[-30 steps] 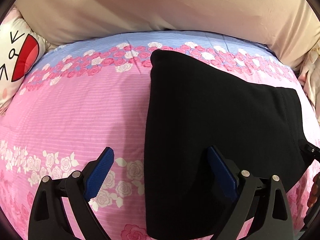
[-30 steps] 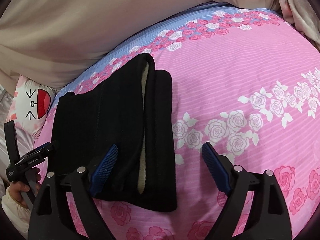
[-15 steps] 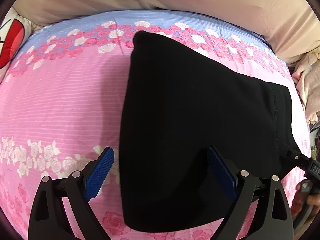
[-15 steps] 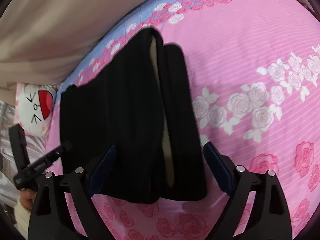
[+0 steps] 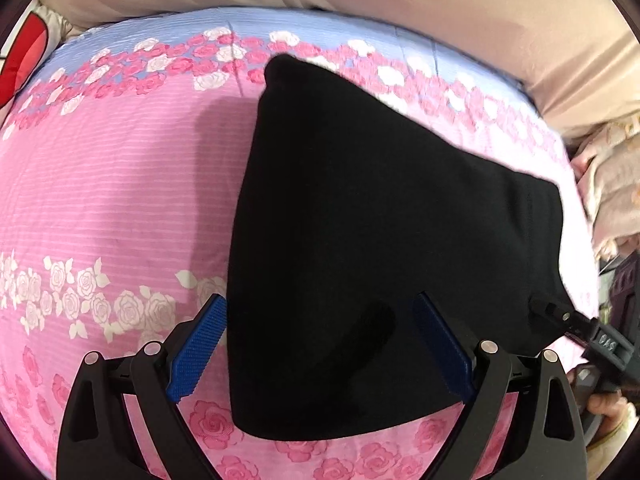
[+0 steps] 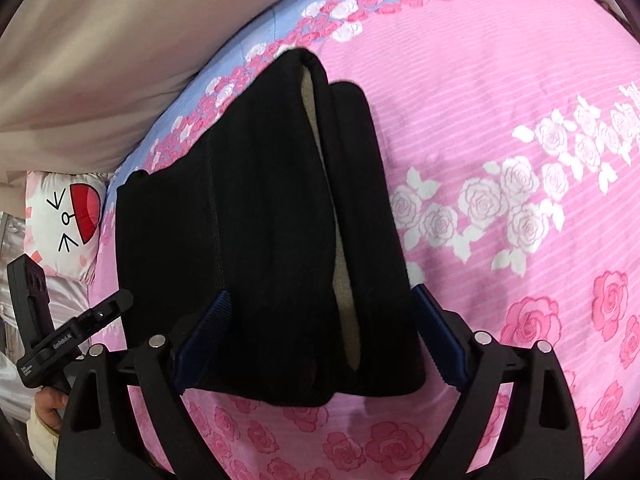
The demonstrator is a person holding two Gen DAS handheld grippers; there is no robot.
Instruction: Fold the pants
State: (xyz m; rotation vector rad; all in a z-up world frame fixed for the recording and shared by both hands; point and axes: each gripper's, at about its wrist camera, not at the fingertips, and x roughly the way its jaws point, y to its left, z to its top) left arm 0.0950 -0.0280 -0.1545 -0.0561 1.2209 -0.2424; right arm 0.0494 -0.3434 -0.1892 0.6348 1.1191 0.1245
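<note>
Black pants (image 5: pixel 380 240) lie folded into a thick stack on the pink rose bedsheet (image 5: pixel 120 200). My left gripper (image 5: pixel 320 340) is open and points steeply down over the stack's near left corner; its left pad sits at the cloth's edge and its right pad over the black fabric. In the right wrist view the pants (image 6: pixel 260 220) show a strip of cream lining (image 6: pixel 344 300) between layers. My right gripper (image 6: pixel 320 336) stands wide open and straddles the near end of the stack. Neither gripper pinches the cloth.
A beige quilt (image 5: pixel 400 12) bunches along the far side of the bed. A white cushion with a red cartoon mouth (image 6: pixel 68 224) lies at the left. A hand on the other tool's black handle shows at the right edge (image 5: pixel 600 344) and at the lower left (image 6: pixel 52 340).
Both grippers have tipped downward and closed in on the pants. The stack now fills the gap between each pair of jaws. The pants themselves have not moved.
</note>
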